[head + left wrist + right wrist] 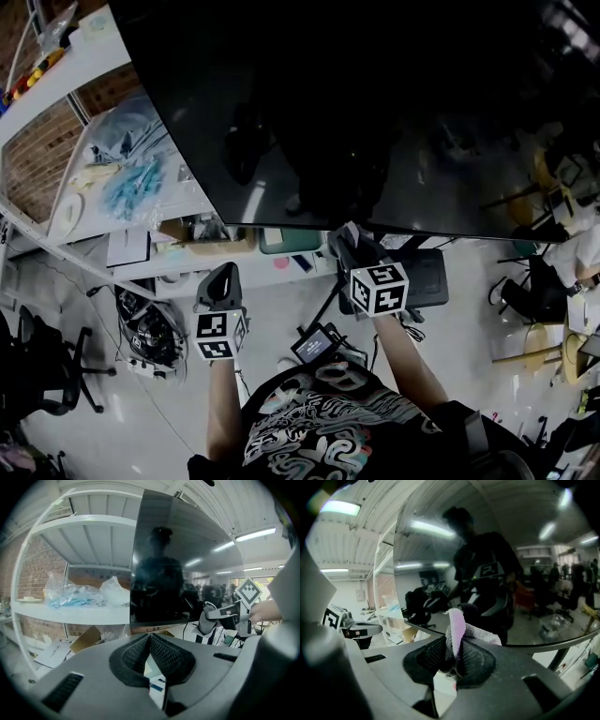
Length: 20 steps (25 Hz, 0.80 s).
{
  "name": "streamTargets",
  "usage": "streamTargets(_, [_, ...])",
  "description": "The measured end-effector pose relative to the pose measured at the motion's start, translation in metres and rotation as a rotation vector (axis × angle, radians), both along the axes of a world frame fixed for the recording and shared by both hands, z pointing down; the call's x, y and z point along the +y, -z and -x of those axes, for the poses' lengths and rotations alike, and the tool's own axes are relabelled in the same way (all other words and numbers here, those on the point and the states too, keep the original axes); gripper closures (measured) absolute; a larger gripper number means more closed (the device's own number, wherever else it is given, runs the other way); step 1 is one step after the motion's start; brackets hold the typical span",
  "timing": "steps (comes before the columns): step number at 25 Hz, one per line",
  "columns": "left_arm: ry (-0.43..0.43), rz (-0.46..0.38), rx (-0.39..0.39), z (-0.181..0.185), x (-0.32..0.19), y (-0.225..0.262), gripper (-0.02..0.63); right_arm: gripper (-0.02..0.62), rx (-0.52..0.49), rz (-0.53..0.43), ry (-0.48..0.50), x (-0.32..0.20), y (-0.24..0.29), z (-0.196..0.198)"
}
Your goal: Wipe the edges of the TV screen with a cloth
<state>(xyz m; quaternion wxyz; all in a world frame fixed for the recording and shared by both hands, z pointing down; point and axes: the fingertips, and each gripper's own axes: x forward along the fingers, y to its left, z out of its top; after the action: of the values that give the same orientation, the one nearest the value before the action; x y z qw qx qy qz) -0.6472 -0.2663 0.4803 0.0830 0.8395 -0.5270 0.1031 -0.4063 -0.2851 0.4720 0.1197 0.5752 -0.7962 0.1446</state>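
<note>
Cut off by the head view's top and right edges: TV screen (375, 112). Buried inside the closed right gripper (453, 645): lower end of cloth (457, 626).

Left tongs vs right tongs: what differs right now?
The right tongs clamp a cloth; the left tongs are shut on nothing. The right tongs sit at the bottom edge of the TV screen; the left tongs hang lower, clear of it. Both face the screen.

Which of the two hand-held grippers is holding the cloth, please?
The right hand-held gripper: its jaws are shut on a pale pink cloth, near the TV screen's bottom edge. The left hand-held gripper is shut on nothing.
</note>
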Motion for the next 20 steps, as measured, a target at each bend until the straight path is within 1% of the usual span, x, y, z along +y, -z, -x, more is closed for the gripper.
streamTargets(8, [0.02,0.006,0.015,0.017,-0.004,-0.006,0.588,0.511,0.003,0.001,0.008,-0.003,-0.001,0.014])
streamTargets(20, [0.043,0.001,0.007,0.029,-0.007,-0.006,0.588,0.511,-0.005,0.006,0.053,-0.008,-0.001,0.039])
